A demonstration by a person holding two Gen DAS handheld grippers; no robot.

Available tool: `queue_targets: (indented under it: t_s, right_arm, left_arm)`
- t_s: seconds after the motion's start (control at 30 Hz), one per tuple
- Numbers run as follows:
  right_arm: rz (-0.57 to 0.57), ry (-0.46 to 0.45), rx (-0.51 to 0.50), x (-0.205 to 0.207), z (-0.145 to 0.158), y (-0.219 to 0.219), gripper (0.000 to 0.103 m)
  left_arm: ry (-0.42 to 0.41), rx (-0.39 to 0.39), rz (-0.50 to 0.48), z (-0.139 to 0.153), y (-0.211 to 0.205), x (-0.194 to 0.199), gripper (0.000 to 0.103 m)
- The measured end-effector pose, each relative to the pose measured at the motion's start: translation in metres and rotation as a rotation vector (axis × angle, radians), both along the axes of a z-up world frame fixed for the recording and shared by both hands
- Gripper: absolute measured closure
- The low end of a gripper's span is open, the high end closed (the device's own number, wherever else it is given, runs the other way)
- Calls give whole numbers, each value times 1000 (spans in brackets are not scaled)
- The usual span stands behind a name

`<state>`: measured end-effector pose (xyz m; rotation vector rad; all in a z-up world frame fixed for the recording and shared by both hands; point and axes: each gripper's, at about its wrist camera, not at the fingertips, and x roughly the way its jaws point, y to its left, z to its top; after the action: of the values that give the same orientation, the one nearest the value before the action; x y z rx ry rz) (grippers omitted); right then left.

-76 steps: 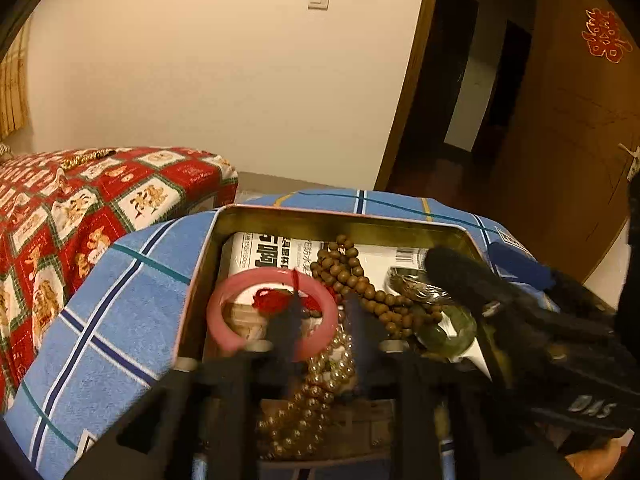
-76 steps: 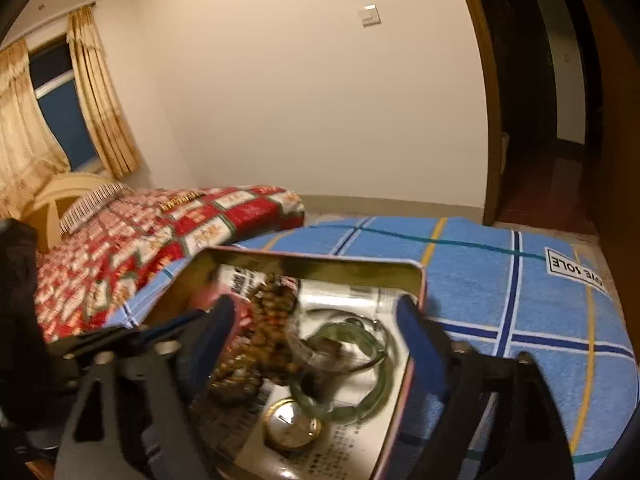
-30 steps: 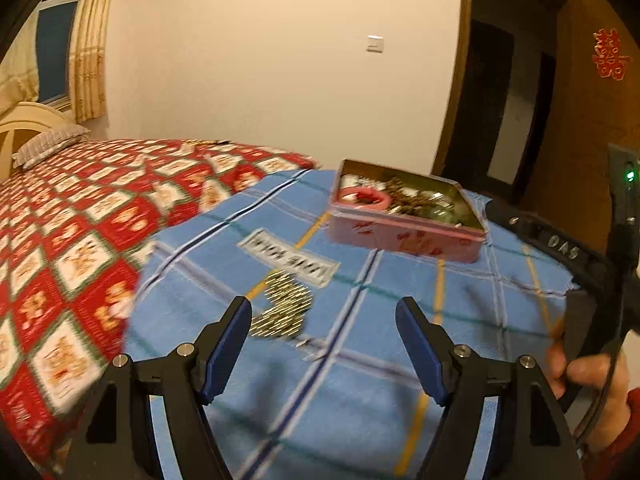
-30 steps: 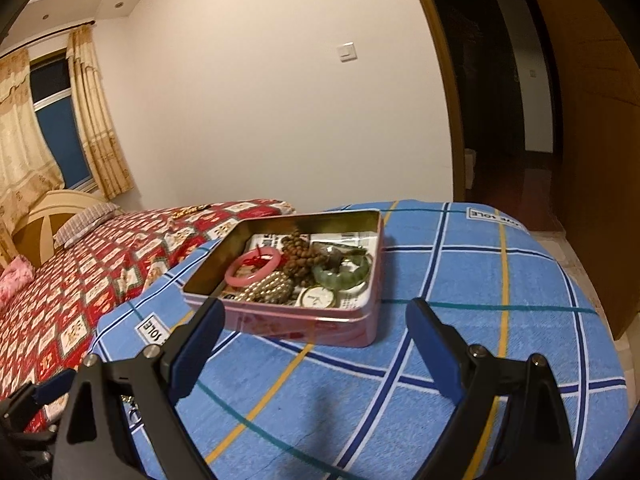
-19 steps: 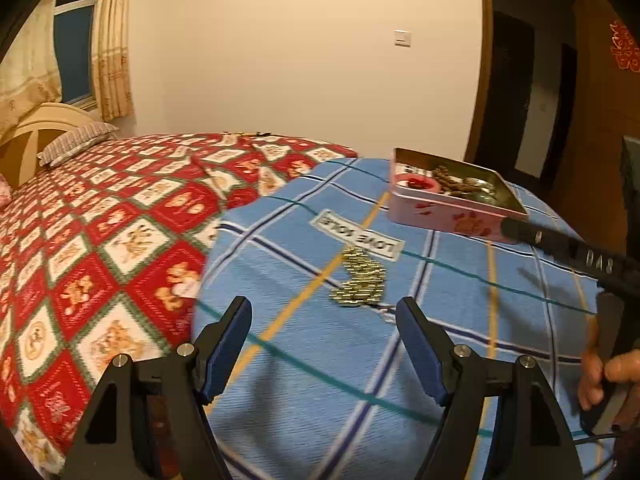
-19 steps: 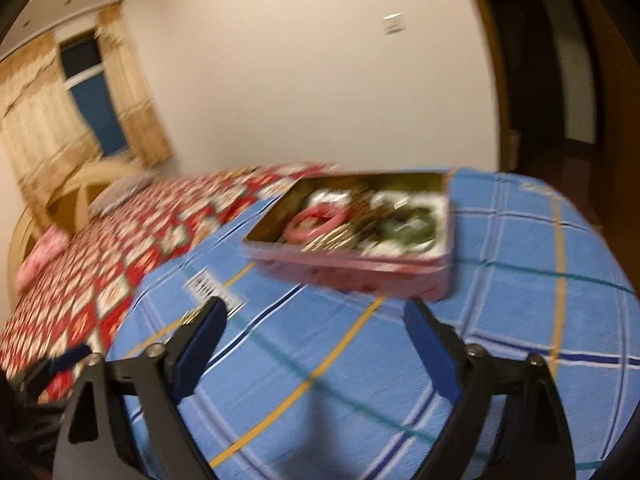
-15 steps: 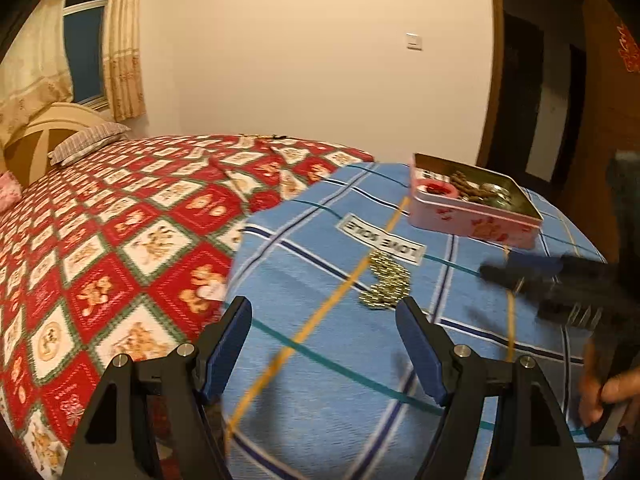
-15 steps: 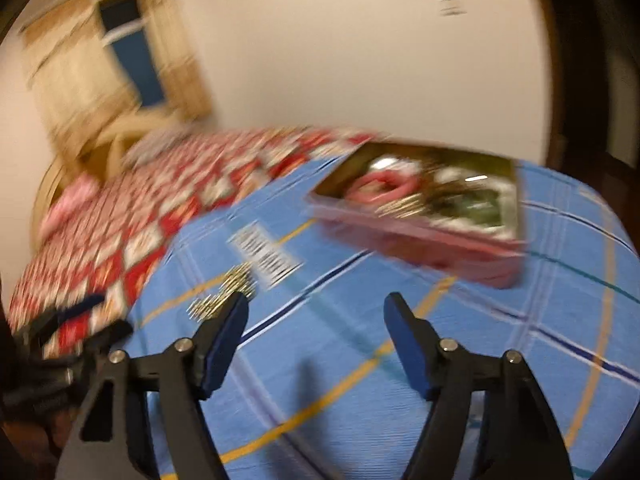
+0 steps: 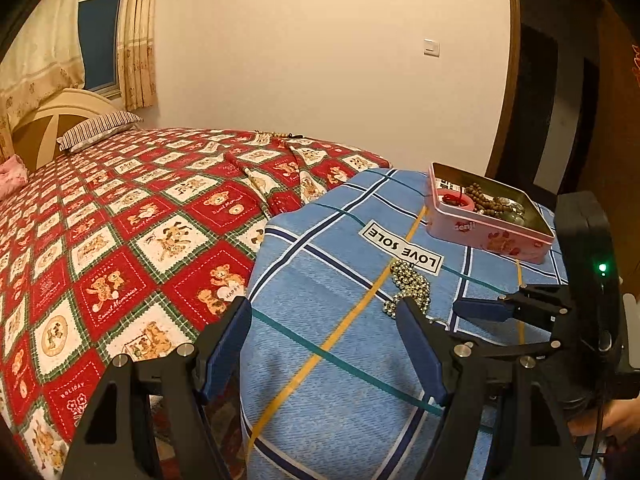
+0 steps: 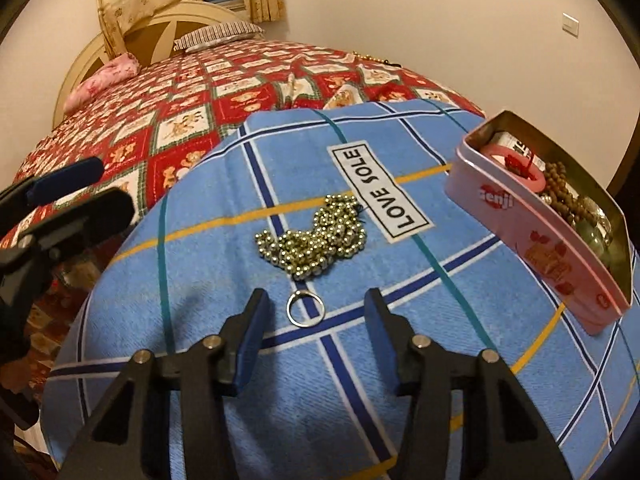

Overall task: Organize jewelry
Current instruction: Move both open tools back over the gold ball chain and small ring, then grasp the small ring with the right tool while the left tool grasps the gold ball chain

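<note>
A heap of gold bead chain [image 10: 316, 242] lies on the blue plaid cloth [image 10: 200, 320], with a silver ring [image 10: 305, 309] just in front of it. My right gripper [image 10: 316, 308] is open and empty, its fingertips on either side of the ring, low over the cloth. A pink tin [image 10: 532, 236] holding a pink bangle, brown beads and a green bangle stands to the right. In the left wrist view the chain [image 9: 408, 286] and tin [image 9: 488, 236] lie ahead. My left gripper [image 9: 324, 320] is open and empty, back at the cloth's near-left edge.
A bed with a red patterned quilt [image 9: 120, 216] lies left of the blue cloth. A "LOVE SOLE" label [image 10: 378, 192] sits between chain and tin. The right gripper's body [image 9: 560, 312] shows at the right of the left wrist view. A doorway [image 9: 560, 112] is behind the tin.
Both grippers have pulled back from the tin. The right gripper swung left and down over the chain and ring. The left gripper moved back to the cloth's edge.
</note>
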<state>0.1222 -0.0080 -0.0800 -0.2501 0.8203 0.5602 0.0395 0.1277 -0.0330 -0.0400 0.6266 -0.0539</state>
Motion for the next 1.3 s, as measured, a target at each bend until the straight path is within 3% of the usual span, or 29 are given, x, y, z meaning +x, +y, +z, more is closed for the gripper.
queue_targets:
  t_s: [0.1,0.3,0.5,0.87,1.1,1.3]
  right_arm:
    - [-5,-4,-2,-2,0,-2,63]
    - [-4,-14,-12,-5,2,-2,67]
    - [18,-29,-31,-10,2,4,79]
    - [7,-21,-12,-10,2,1,80]
    - [-32,-12,58,-9,6,-16,80]
    - [-70,-42,80,-11,12,-28,80]
  left_arm:
    - [11,8,1,-2,-2,1,28]
    - [43,53,24,-6,-7,6,28]
    - [44,68,22,-4,-11,5,28]
    - [53,67,24,-5,-11,5,28]
    - [66,52,14,-9,-11,7,28]
    - [85,10,-72,-9,-21,17,28]
